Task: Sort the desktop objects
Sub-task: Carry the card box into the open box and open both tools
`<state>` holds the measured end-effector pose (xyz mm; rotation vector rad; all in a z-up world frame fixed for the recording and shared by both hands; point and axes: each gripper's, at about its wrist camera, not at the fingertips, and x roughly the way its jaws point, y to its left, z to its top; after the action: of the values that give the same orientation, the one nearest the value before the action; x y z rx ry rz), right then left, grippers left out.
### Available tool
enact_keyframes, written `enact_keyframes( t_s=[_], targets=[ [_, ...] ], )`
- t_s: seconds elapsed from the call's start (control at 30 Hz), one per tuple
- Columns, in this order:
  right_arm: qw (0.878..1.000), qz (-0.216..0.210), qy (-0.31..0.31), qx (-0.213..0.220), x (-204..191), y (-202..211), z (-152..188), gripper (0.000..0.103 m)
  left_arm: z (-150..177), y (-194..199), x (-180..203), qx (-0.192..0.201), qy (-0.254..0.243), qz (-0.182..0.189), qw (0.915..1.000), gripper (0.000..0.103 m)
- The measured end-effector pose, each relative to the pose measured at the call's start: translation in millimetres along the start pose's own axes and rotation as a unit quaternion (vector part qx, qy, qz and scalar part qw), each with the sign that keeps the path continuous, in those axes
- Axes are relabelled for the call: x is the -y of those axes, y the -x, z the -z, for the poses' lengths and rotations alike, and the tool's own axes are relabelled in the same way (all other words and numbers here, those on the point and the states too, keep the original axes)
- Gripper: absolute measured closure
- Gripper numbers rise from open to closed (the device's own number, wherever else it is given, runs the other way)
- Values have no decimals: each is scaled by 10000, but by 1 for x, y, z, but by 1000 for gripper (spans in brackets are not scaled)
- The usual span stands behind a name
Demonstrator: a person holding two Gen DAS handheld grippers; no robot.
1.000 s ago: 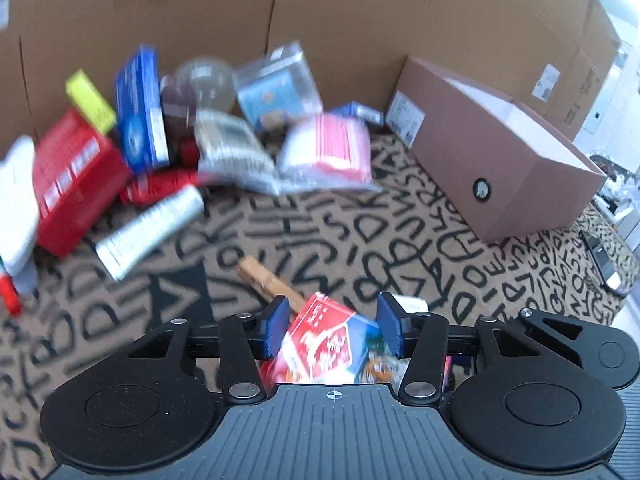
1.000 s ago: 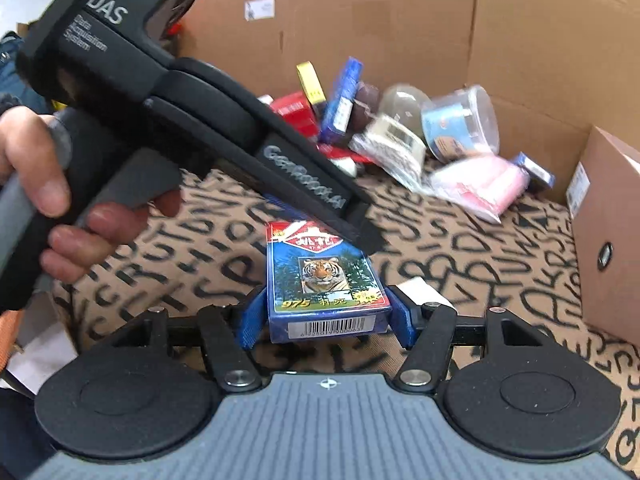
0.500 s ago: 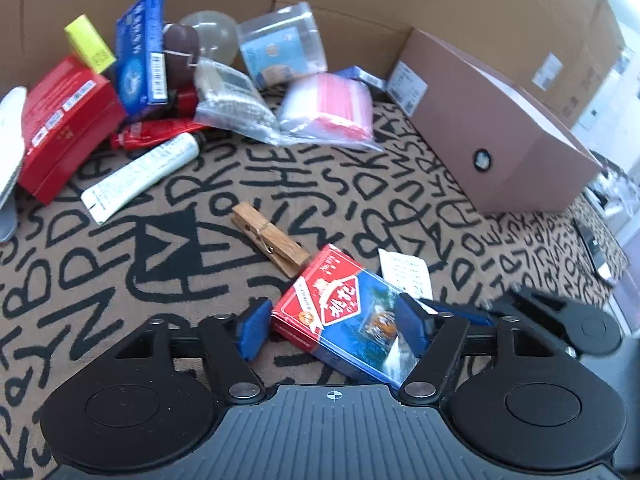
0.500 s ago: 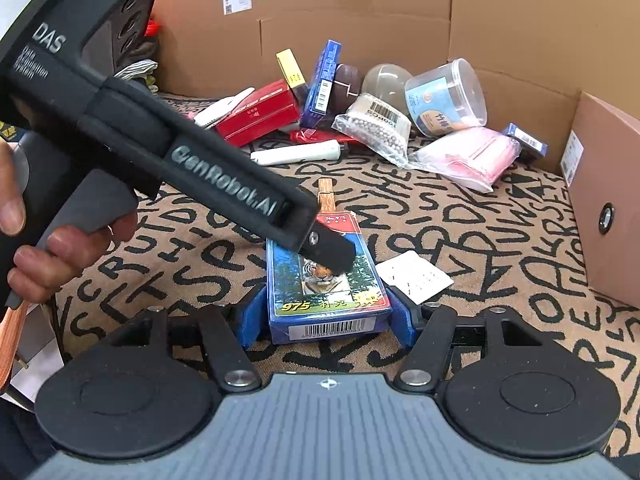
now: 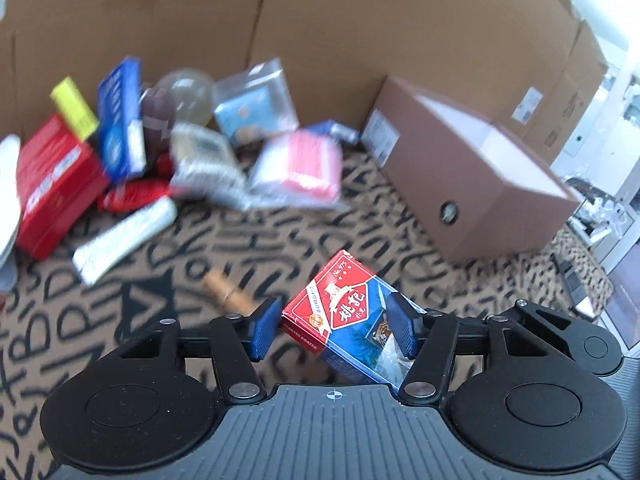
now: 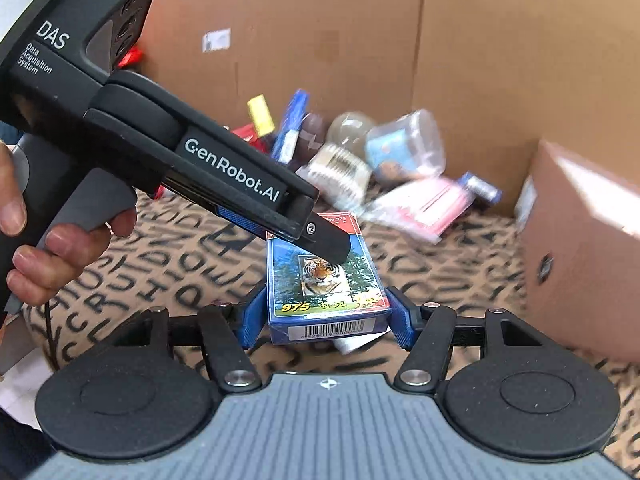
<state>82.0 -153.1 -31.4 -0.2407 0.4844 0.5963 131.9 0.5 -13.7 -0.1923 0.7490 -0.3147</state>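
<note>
A red-and-blue cardboard pack of tiger-print playing cards (image 6: 326,280) hangs above the letter-patterned tabletop (image 5: 240,248), grasped by the right gripper (image 6: 326,312). The left gripper (image 5: 332,326) is closing its fingers round the far end, one pad apparently short of it. Next, probably a handover or carry toward the brown cardboard box (image 5: 472,184).

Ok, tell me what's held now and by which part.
The card box, clamped by the right gripper on its long sides at the barcode end. The left gripper is closing its jaws round the far end, one pad clear.
</note>
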Motion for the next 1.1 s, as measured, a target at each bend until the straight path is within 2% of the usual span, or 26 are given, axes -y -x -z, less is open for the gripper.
enact_keyframes(
  t_s=[0.33, 0.57, 0.87, 1.1],
  targets=[
    [9947, 818, 73, 614, 57, 41, -33, 36, -67, -8, 70, 525, -590, 499, 9956, 43],
    [9868, 1366, -48, 871, 111, 60, -45, 36, -108, -36, 130, 709, -1054, 786, 9888, 43],
    [9788, 1849, -414, 774, 198, 60, -40, 36, -154, -113, 197, 450, -1374, 1168, 9826, 43],
    [9766, 1980, -615, 564, 270, 43, -36, 36, -183, -184, 226, 148, -1285, 1407, 9816, 43]
  ],
)
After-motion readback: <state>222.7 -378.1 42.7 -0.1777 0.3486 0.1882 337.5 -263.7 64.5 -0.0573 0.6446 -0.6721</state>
